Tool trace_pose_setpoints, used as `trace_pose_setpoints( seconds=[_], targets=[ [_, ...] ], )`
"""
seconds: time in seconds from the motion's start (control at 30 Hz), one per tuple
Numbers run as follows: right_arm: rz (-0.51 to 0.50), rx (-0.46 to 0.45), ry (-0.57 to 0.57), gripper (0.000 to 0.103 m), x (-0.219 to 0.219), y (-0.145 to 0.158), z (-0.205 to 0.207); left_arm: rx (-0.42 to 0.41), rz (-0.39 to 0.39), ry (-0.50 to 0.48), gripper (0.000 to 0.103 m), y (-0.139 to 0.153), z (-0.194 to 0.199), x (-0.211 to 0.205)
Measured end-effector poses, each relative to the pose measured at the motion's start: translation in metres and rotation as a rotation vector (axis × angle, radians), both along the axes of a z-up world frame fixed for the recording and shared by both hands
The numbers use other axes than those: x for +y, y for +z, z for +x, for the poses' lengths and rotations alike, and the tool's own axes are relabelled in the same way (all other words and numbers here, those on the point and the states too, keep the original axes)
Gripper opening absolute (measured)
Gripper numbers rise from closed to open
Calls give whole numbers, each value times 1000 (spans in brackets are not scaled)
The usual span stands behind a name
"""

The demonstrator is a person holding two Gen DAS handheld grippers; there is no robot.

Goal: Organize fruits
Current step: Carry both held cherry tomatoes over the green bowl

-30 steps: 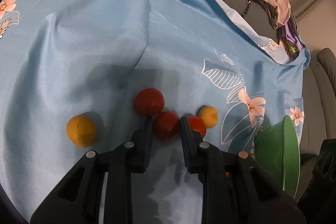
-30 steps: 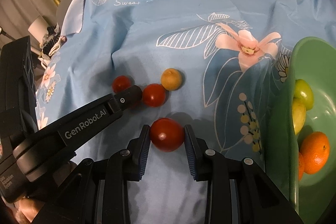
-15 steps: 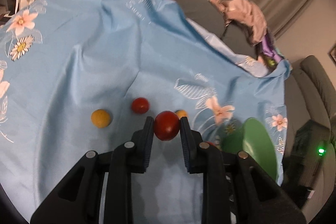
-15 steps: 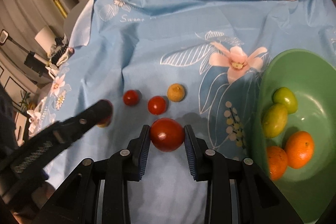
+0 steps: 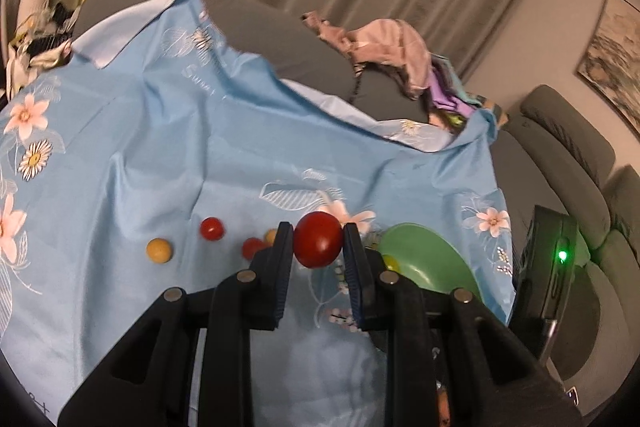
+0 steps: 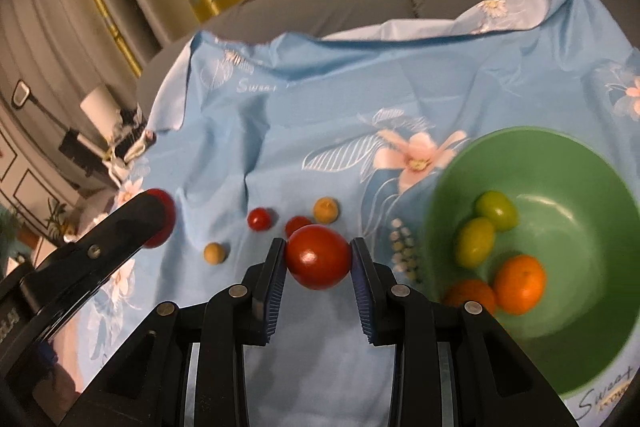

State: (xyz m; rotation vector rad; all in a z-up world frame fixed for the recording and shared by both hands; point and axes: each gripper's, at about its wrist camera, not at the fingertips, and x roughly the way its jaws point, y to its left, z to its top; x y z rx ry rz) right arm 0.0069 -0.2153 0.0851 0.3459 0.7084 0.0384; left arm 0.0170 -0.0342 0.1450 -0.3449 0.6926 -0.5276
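Observation:
My left gripper [image 5: 318,247] is shut on a red tomato [image 5: 318,245] and holds it high above the blue cloth [image 5: 200,155]. My right gripper [image 6: 319,257] is shut on a larger red tomato [image 6: 319,256], also raised. The green bowl [image 6: 592,167] at the right holds two green fruits [image 6: 486,229] and two oranges [image 6: 519,283]. On the cloth lie two small red tomatoes [image 6: 259,219] and two yellow fruits [image 6: 326,209]. The left gripper with its tomato shows at the left of the right wrist view [image 6: 154,217].
The bowl shows edge-on in the left wrist view [image 5: 430,259]. Crumpled clothes [image 5: 384,47] lie on the grey sofa behind the cloth. A black device with a green light [image 5: 554,263] stands at the right. Curtains hang at the back.
Both grippers have risen well above the cloth, each carrying its tomato. The left one lifted its tomato out of the cluster; the bowl now sits fuller in the right view.

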Motion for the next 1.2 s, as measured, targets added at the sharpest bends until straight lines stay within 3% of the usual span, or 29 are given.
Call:
trace_pose_setpoints(
  seconds=[0.2,0.43,0.87,1.2],
  targets=[
    [30,-72,-88,34,-27,13,-22,-46,8,-69,25,9,-14,-16],
    [56,-135,-218,34,-66,22,-47,-36,7,-141,25,5,-19,-42],
    [97,-107,-370,34,-108,17,-65,26,65,-291,25,-23,-20,-104],
    [132,-66,-407,34,-126,7,-67,86,114,-417,25,-52,-15,-150]
  ],
)
